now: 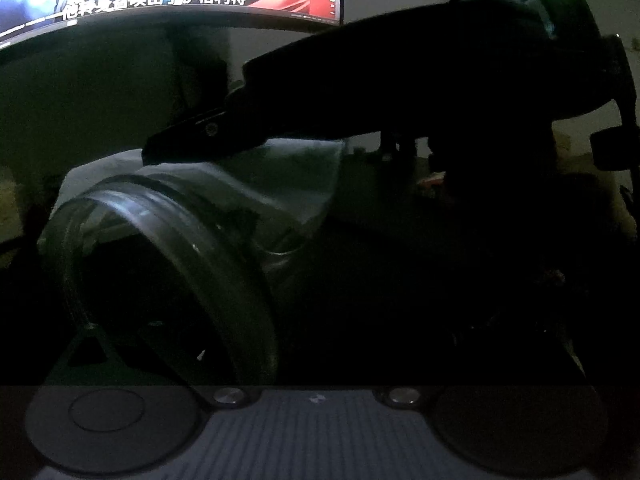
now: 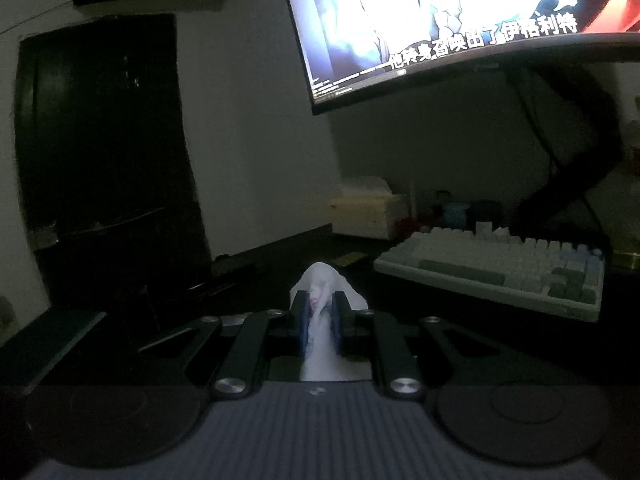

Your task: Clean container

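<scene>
a: where's the container [image 1: 160, 264]?
b: tilted, close before the left gripper; too dark to tell its grip.
a: right gripper [image 2: 320, 312]?
b: clenched on a white tissue [image 2: 324, 280], above the dark desk [image 2: 460, 344], left of a keyboard [image 2: 500, 268].

A dim home desk or gaming corner; a large curved monitor [image 2: 460, 20] plays a subtitled animated video above a pale keyboard [image 2: 496, 270]; small bottles and a box [image 2: 368, 212] crowd the back; a dark door [image 2: 104, 136] breaks the plain wall.
</scene>
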`<state>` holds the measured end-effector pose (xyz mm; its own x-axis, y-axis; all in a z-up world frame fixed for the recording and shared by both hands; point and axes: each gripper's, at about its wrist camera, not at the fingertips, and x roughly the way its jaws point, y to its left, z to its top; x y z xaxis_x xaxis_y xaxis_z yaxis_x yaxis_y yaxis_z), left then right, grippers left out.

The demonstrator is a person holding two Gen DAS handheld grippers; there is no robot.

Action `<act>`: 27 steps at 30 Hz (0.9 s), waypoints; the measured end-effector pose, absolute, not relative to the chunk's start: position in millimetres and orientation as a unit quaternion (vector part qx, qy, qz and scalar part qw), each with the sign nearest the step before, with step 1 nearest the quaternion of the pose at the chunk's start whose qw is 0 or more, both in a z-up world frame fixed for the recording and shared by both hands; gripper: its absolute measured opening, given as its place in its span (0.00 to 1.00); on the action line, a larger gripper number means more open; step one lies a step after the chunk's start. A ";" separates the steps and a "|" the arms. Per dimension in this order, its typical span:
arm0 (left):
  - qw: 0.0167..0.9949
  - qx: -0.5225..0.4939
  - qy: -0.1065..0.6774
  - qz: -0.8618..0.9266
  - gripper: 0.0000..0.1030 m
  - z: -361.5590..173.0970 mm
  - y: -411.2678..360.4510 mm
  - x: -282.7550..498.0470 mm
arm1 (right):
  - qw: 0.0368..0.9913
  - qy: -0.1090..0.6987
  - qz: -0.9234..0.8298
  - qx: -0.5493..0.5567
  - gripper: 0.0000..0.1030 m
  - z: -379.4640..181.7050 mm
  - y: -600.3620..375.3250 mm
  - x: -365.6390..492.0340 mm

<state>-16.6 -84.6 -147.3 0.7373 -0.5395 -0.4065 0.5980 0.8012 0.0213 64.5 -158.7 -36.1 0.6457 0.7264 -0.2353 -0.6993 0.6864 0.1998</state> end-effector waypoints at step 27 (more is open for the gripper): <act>0.930 0.017 0.207 -0.303 1.00 -142.0 -76.4 -54.2 | 0.891 0.148 0.428 0.046 0.15 -34.7 -150.1 49.3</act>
